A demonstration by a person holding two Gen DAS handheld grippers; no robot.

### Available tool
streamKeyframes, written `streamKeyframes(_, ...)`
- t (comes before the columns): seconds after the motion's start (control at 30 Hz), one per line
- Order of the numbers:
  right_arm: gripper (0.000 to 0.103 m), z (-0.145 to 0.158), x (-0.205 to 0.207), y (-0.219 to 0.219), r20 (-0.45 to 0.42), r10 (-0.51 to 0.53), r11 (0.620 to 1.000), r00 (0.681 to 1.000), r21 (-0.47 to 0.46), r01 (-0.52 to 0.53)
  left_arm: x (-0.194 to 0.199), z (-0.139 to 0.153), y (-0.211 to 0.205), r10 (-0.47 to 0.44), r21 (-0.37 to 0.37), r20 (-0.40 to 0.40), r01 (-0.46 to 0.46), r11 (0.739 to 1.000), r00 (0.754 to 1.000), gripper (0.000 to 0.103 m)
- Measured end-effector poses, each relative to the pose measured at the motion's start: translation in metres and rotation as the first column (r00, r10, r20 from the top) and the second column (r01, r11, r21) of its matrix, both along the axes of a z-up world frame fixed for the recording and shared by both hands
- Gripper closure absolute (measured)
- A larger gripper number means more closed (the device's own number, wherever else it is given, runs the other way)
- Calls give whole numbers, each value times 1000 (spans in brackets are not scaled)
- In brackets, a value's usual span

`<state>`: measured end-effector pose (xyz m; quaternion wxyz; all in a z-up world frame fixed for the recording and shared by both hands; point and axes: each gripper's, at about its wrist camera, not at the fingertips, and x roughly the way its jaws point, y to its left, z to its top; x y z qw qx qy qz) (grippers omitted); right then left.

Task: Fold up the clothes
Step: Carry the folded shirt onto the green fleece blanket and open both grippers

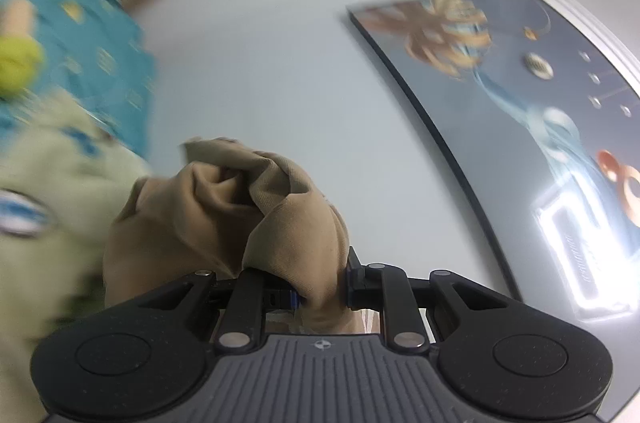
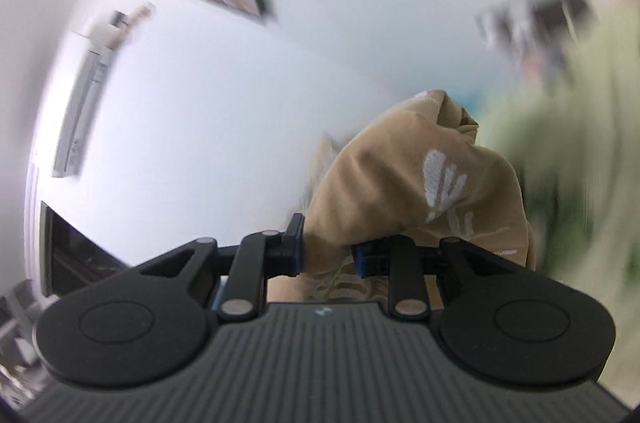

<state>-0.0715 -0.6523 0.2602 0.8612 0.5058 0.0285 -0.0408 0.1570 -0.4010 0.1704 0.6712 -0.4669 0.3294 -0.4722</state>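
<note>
Left wrist view: left gripper (image 1: 322,293) clamps tan garment (image 1: 224,207) at lower centre; right gripper (image 2: 326,255) clamps it too. Judgement: keep both grips level, spread fabric taut before laying.

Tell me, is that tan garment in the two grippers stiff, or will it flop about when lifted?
Probably floppy: the tan garment bunches in soft folds above the left gripper. It likely sags between grips, as it also drapes over the right gripper. It seems light, since small pinches hold it.
</note>
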Motion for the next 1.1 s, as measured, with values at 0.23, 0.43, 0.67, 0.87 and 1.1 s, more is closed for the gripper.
streamKeyframes(0.23,75,-20,-8,-32,-50,-162,968,986,-200,149,8,-59,-83,-115,145,48,107,984,992,77)
streamKeyframes(0.43,76,-121,-11,-8,-239,-171,982,956,-116,147,-21,-140,-60,-227,353,66,190,916,972,73)
streamKeyframes(0.67,69,-175,-20,14,-434,-164,986,886,-59,153,-30,-168,-51,-258,561,146,135,817,955,30)
streamKeyframes(0.87,67,-155,-23,16,-570,-139,989,810,-33,146,-47,-109,-30,-239,616,264,28,788,935,0)
streamKeyframes(1.1,67,-103,-50,56,-573,-142,978,807,-206,27,-117,-23,29,-232,642,422,-108,759,876,0)
